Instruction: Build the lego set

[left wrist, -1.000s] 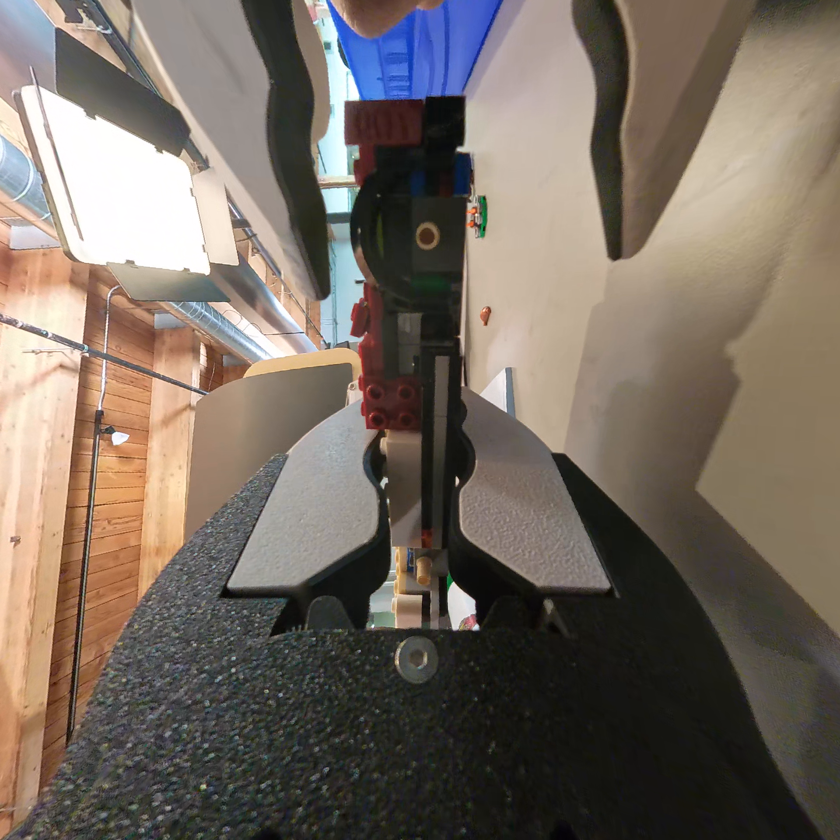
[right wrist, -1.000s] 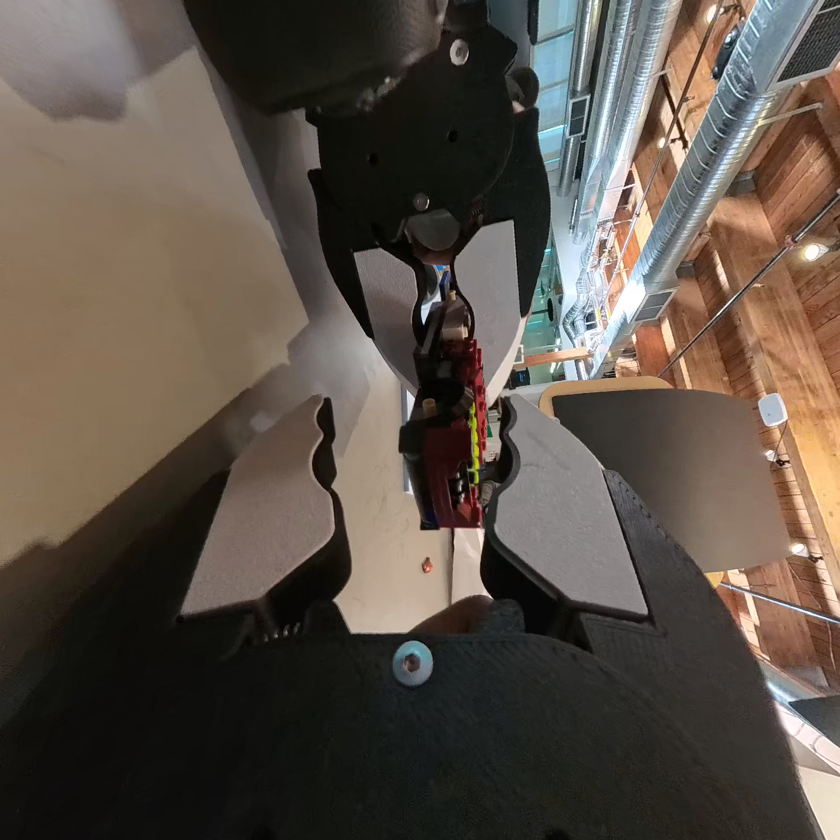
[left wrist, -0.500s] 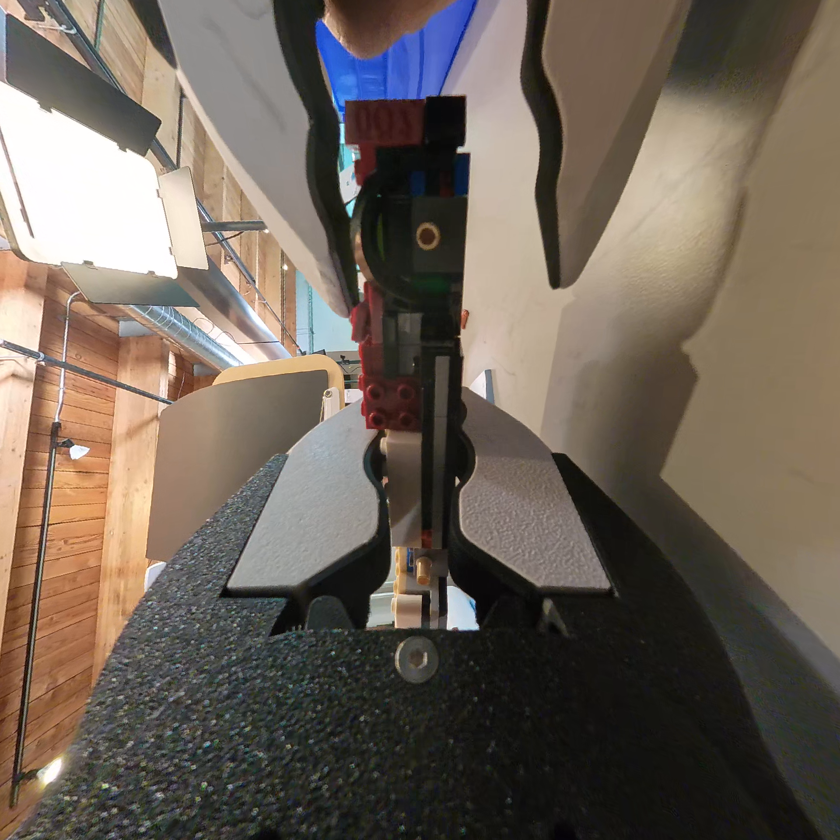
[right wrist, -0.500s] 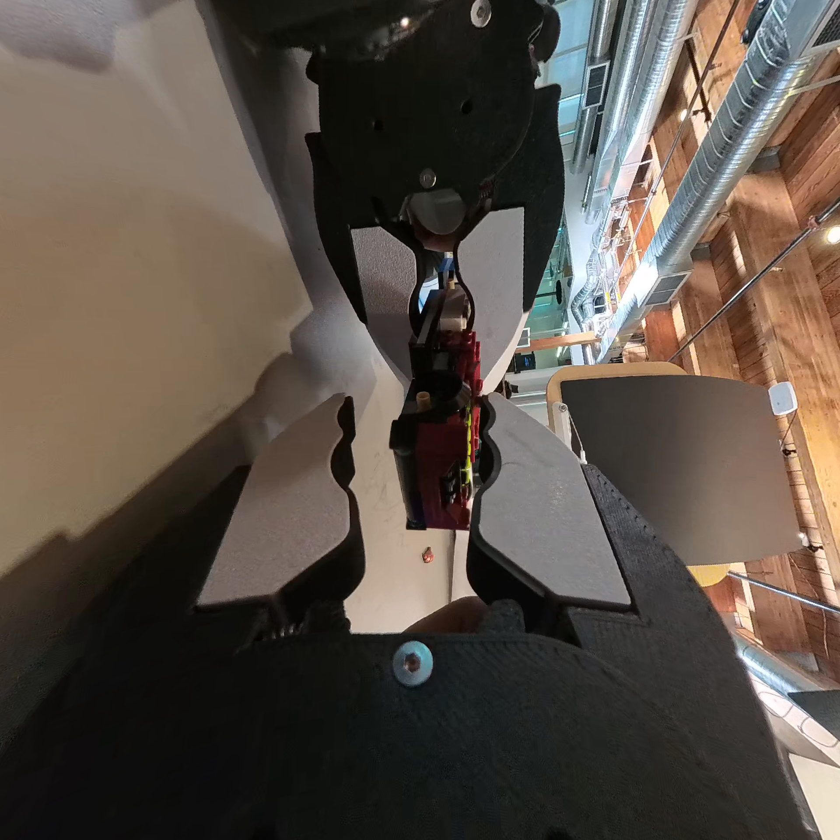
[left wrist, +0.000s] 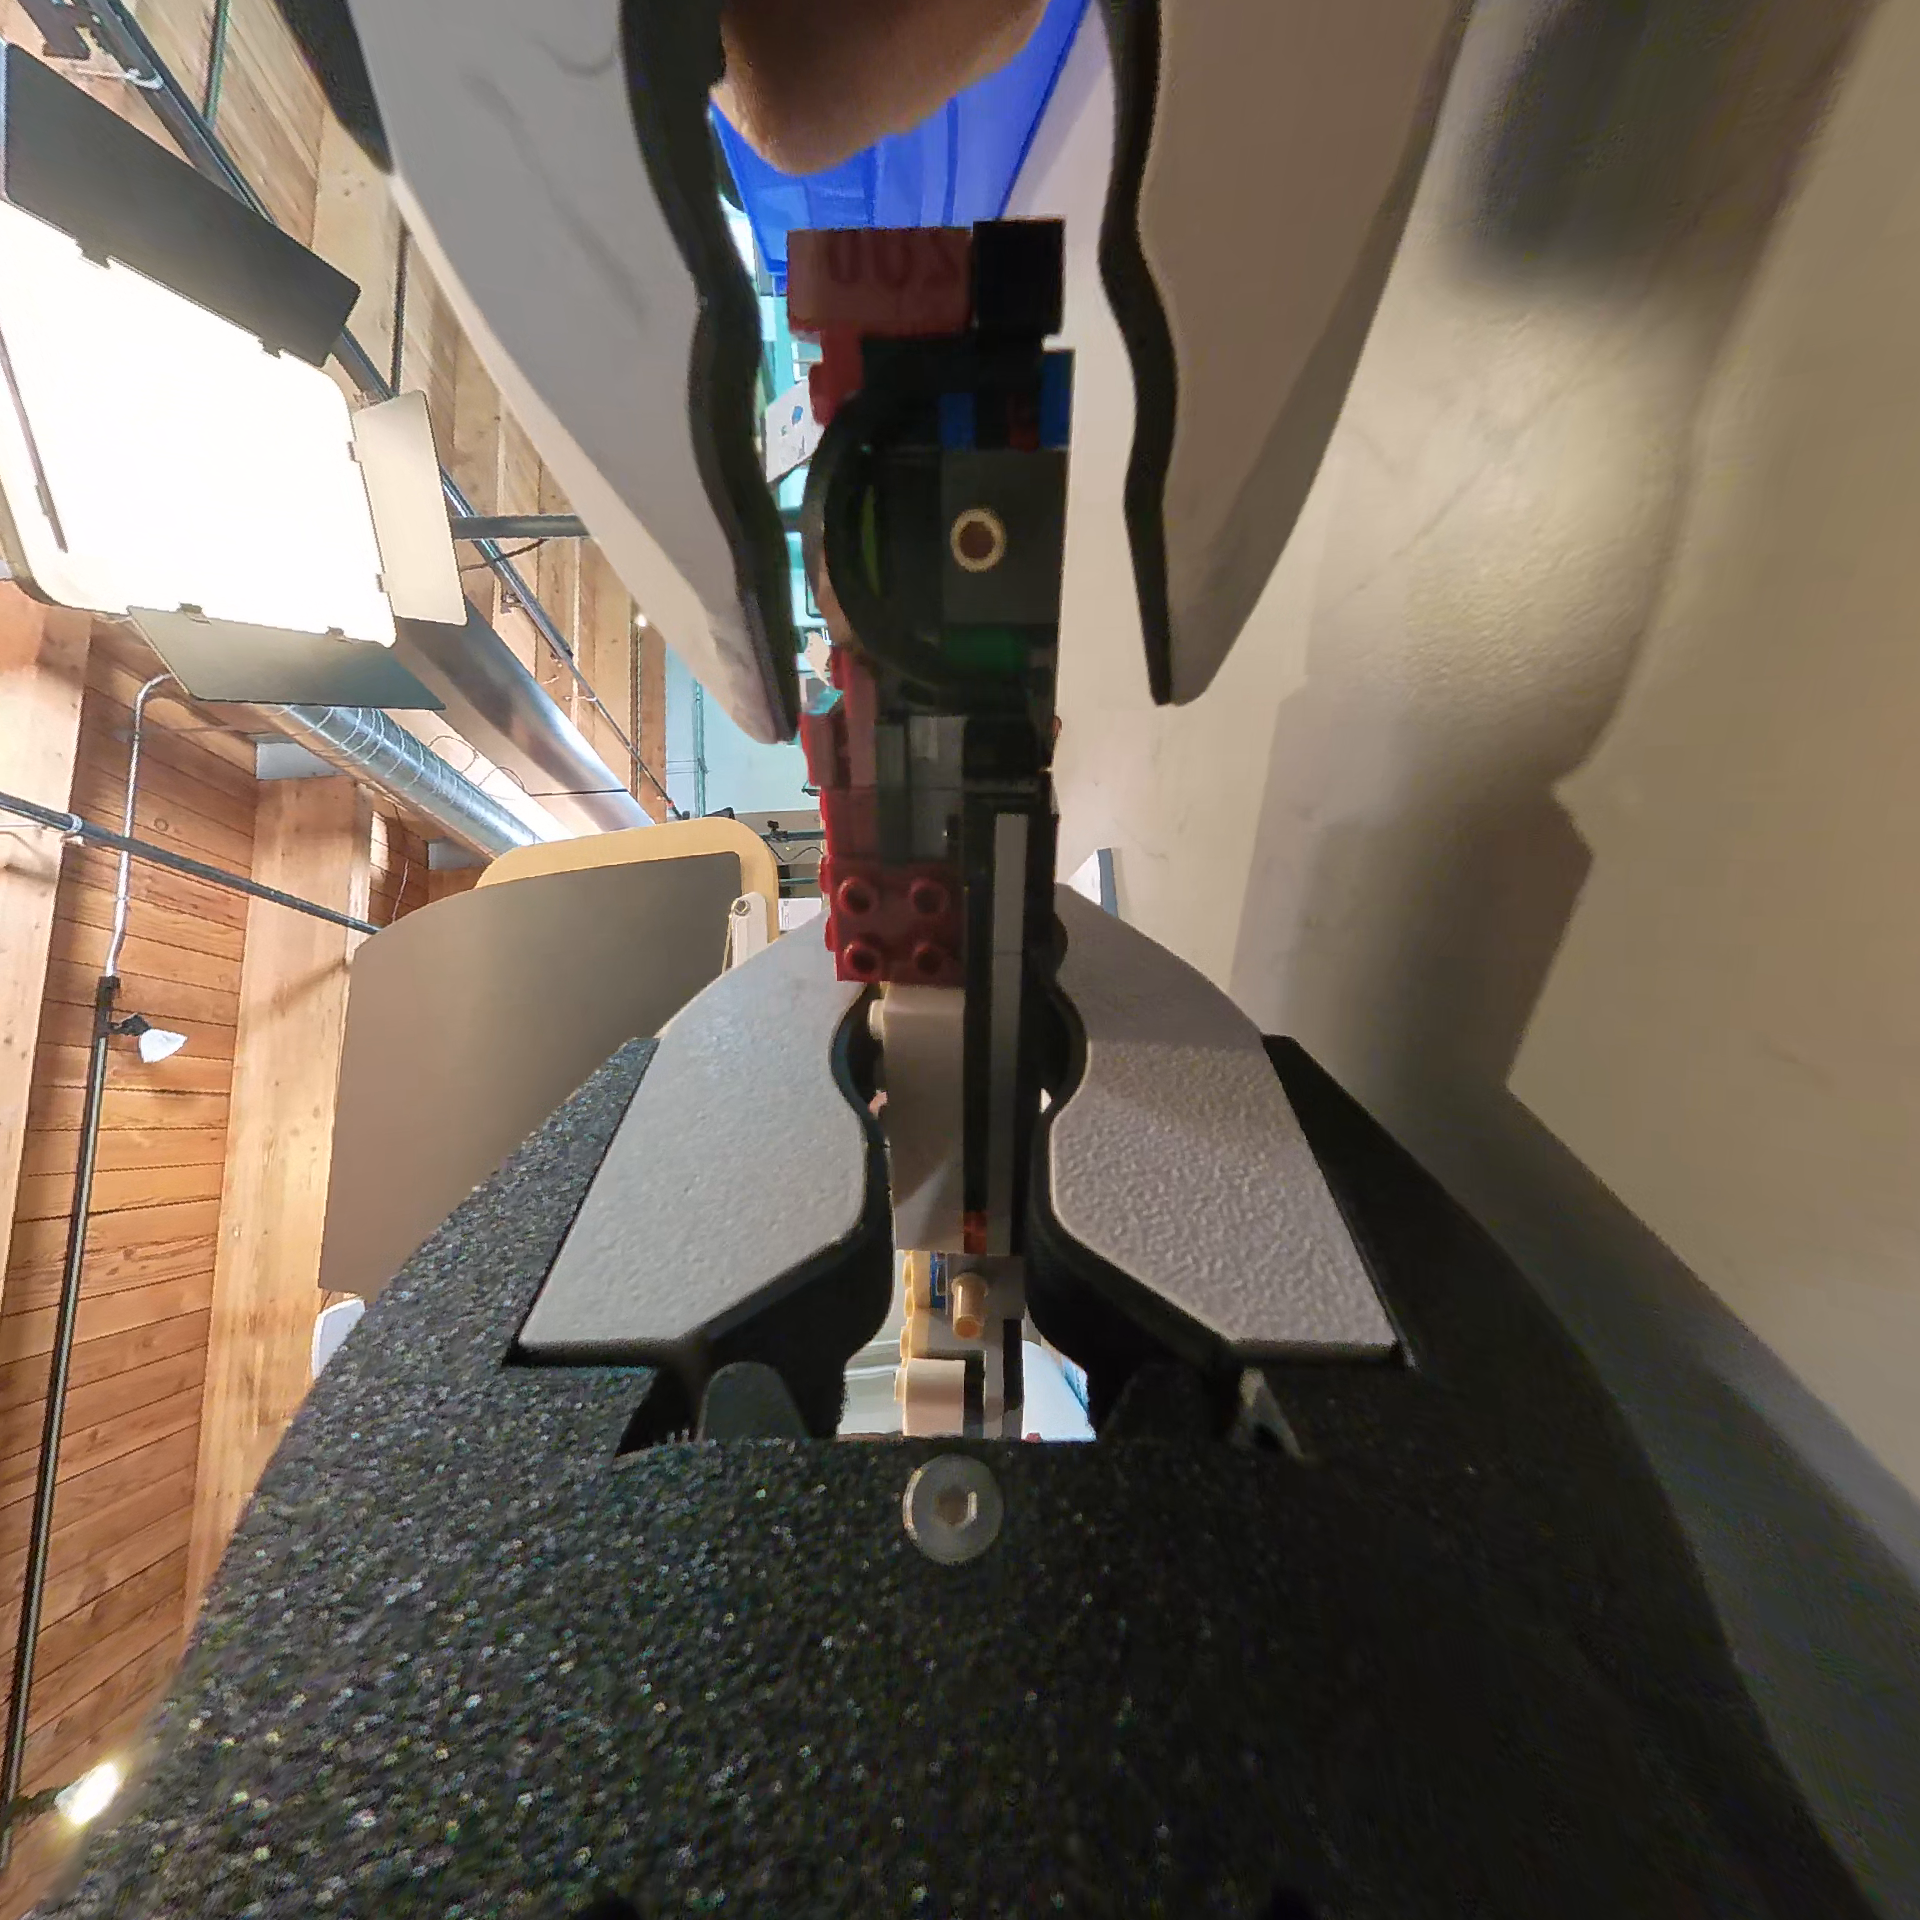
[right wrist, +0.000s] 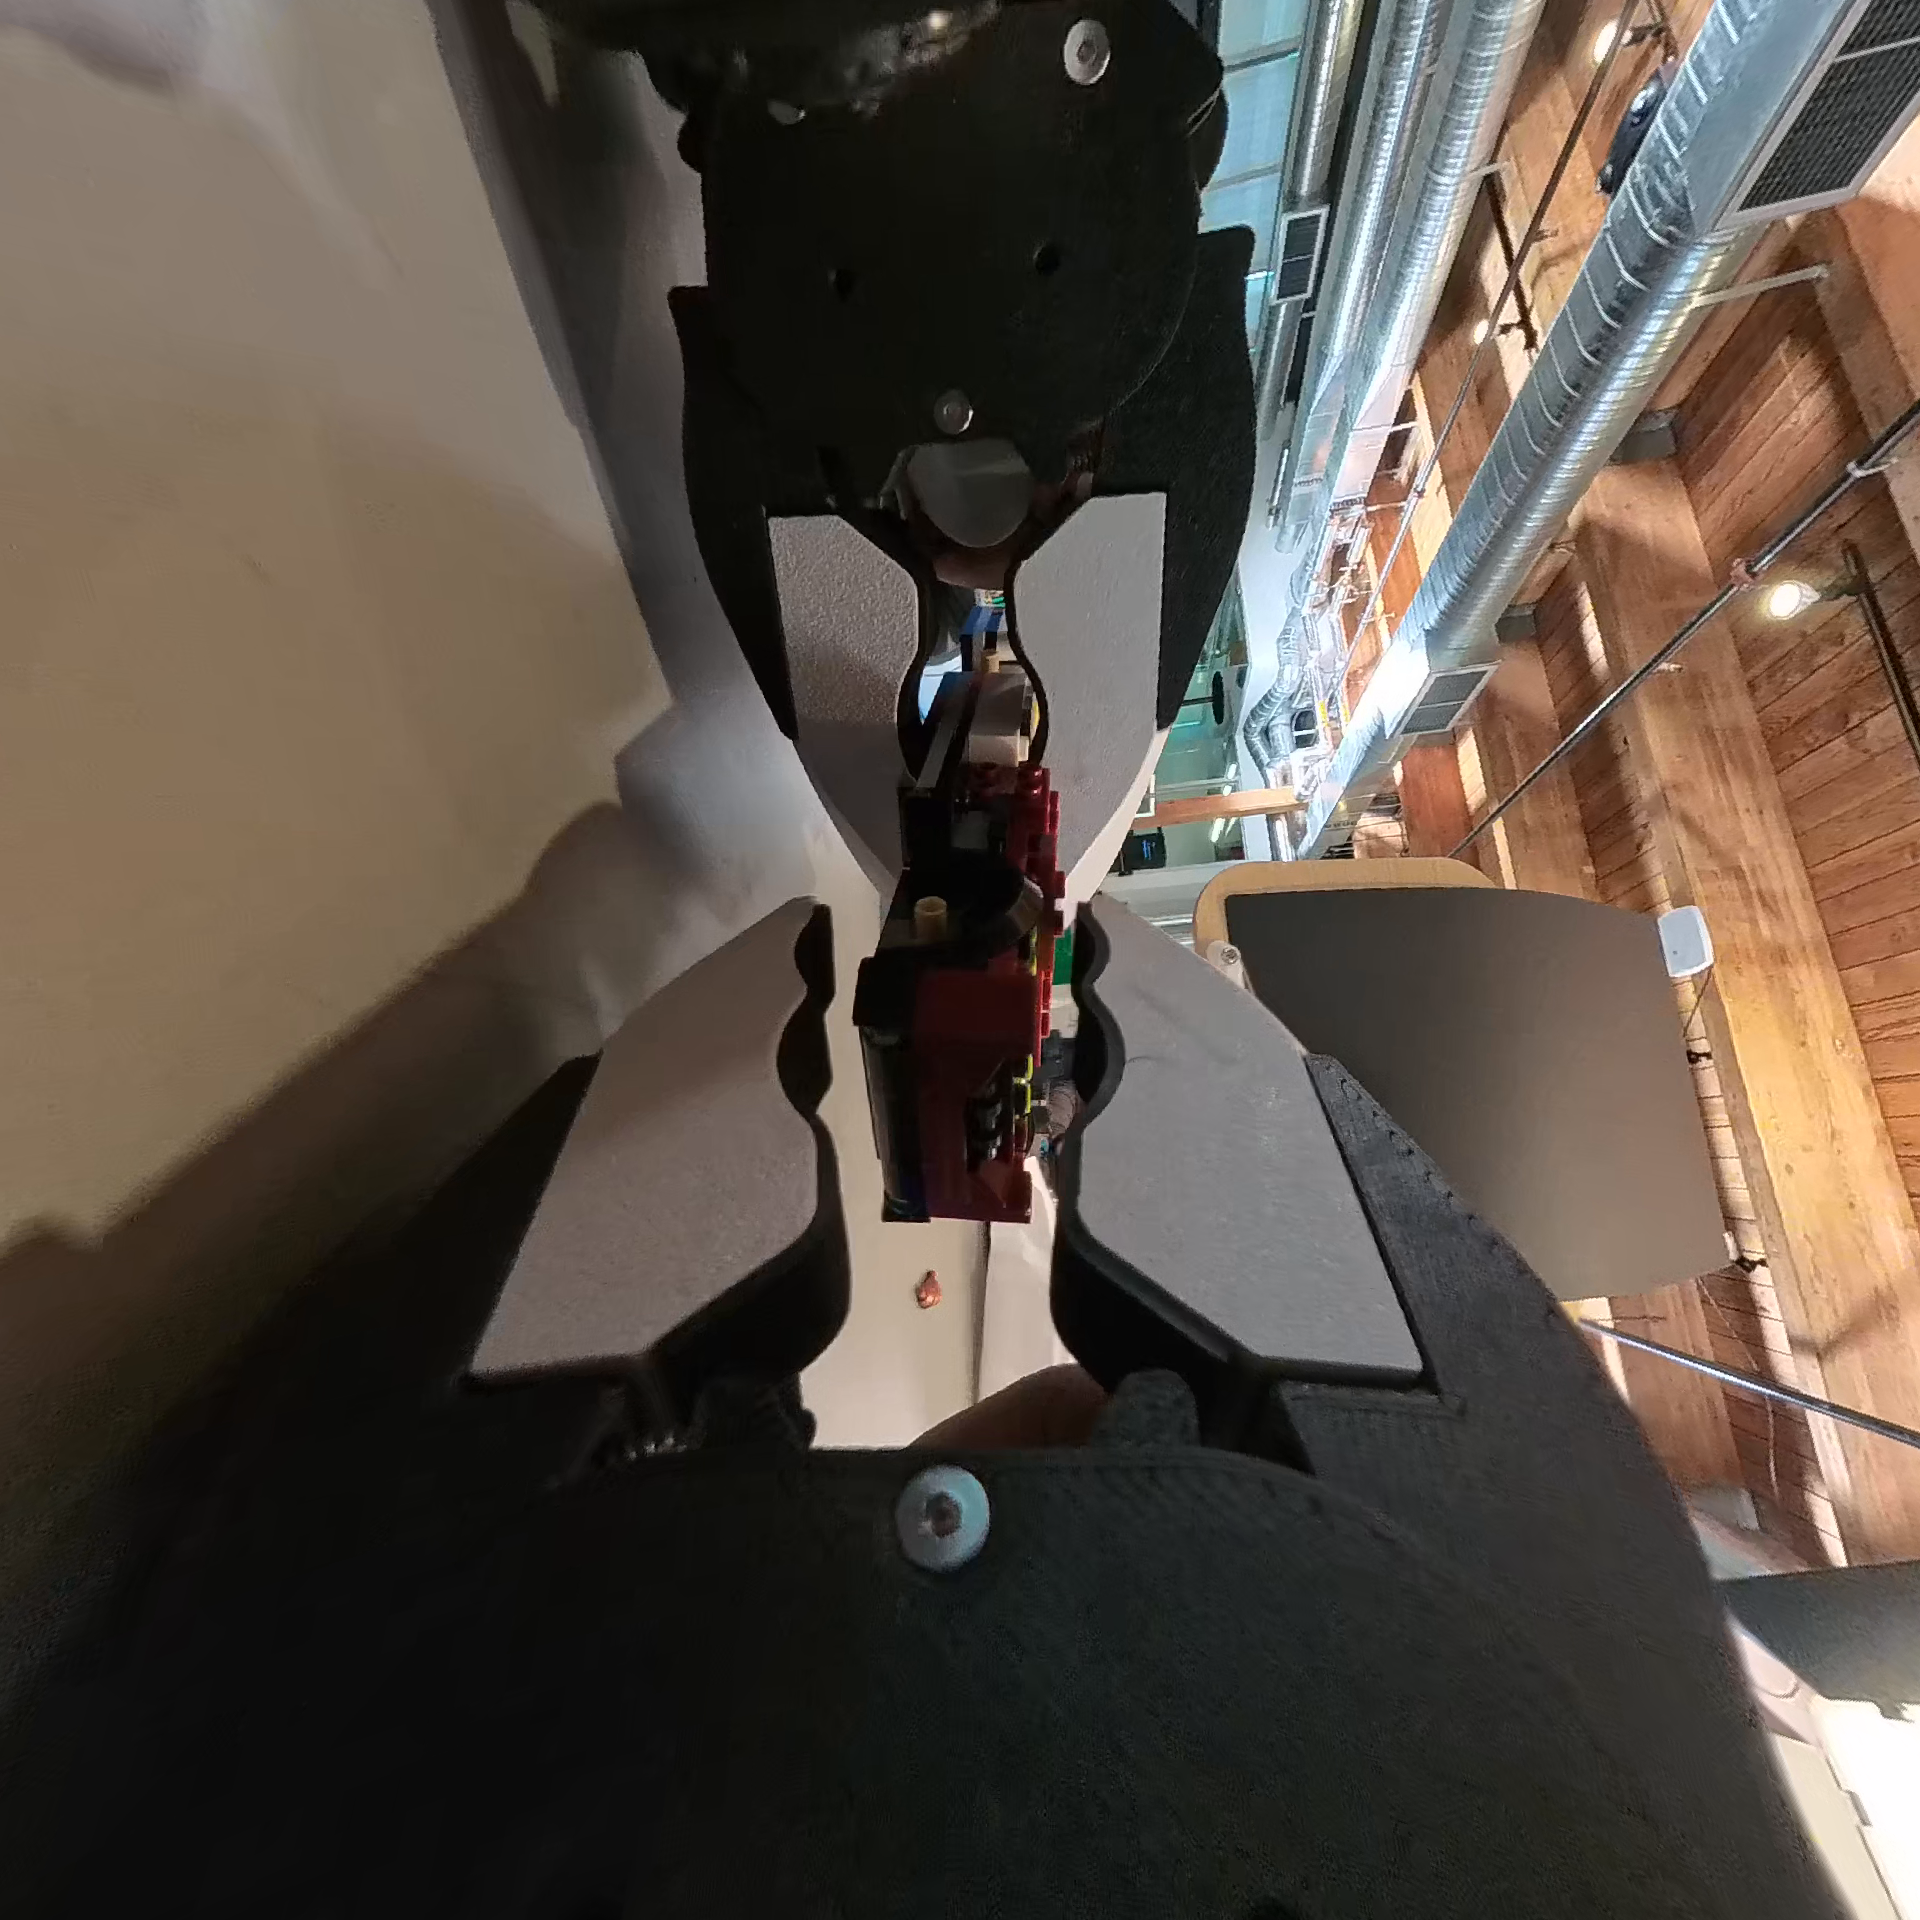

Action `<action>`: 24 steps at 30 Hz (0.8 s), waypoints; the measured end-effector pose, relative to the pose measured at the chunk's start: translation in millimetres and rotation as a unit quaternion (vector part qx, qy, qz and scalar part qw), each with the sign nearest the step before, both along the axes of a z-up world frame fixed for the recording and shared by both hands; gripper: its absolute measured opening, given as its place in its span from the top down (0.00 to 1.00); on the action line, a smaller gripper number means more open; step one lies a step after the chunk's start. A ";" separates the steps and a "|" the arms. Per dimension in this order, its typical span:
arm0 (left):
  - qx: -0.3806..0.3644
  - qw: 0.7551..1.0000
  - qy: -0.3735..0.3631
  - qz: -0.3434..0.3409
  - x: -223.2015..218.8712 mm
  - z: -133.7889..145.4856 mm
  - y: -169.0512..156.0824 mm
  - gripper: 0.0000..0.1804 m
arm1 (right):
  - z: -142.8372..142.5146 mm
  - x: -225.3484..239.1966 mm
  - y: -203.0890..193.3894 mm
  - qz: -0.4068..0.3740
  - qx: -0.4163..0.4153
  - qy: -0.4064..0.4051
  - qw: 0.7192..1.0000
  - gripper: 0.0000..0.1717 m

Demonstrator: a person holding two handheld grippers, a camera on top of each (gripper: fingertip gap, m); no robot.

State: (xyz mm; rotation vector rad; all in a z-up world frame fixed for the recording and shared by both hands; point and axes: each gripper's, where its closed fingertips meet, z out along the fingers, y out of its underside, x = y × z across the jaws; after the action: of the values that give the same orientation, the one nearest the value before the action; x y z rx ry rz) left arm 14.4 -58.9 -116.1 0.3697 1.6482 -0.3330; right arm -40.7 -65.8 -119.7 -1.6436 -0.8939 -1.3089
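Left wrist view first: left gripper [left wrist: 956, 997] clamped narrow on the near end of a brick model [left wrist: 935, 540], both pads pressing on its grey and black plates. Held off the desk [left wrist: 1558, 520], clear of its surface, sticking straight out ahead, with red bricks, a black wheel and blue bits further along.

Further out, at the model's far end: right gripper [left wrist: 971, 707] coming in nose to nose, fingers astride the model. Noticeably narrower than a second ago, when spread wide. Not yet a grip: one finger [left wrist: 748, 582] against the wheel side, the other [left wrist: 1143, 520] with a sliver of light left beside the bricks.

Same from the right wrist view: right gripper [right wrist: 951, 935] bracketing the model [right wrist: 956, 1091], close on one side, a thin gap on the other; left gripper [right wrist: 977, 821] beyond, closed on the opposite end.

Pose: both grippers rolled onto their sides, facing each other, desk [right wrist: 312, 520] running up one flank of each view. Fingertip of the person [right wrist: 1018, 1413] showing behind the right fingers.

Beyond: a small orange-brown piece [right wrist: 928, 1290] lying alone on the desk, near what looks like an edge. Farther off, a grey chair [right wrist: 1455, 1091], a lit light panel [left wrist: 187, 447], silver ducts [right wrist: 1558, 364], and a wood-plank wall [right wrist: 1766, 727].
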 end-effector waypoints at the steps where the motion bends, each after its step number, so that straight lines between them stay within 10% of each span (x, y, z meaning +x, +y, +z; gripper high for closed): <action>1: 0.000 1.000 0.000 -0.001 -0.3 0.3 -0.1 0.86 | -0.1 0.1 0.3 0.000 -0.001 -0.001 1.000 0.75; 24: -0.007 1.000 -0.005 -0.009 2.6 8.9 -3.1 0.86 | 12.0 2.4 0.3 0.009 0.000 -0.054 0.999 0.81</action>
State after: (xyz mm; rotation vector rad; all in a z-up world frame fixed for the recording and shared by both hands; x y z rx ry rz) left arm 16.9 -62.0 -107.2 0.3761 1.6326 -0.3554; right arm -38.2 -65.5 -107.7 -1.5751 -0.9704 -1.3957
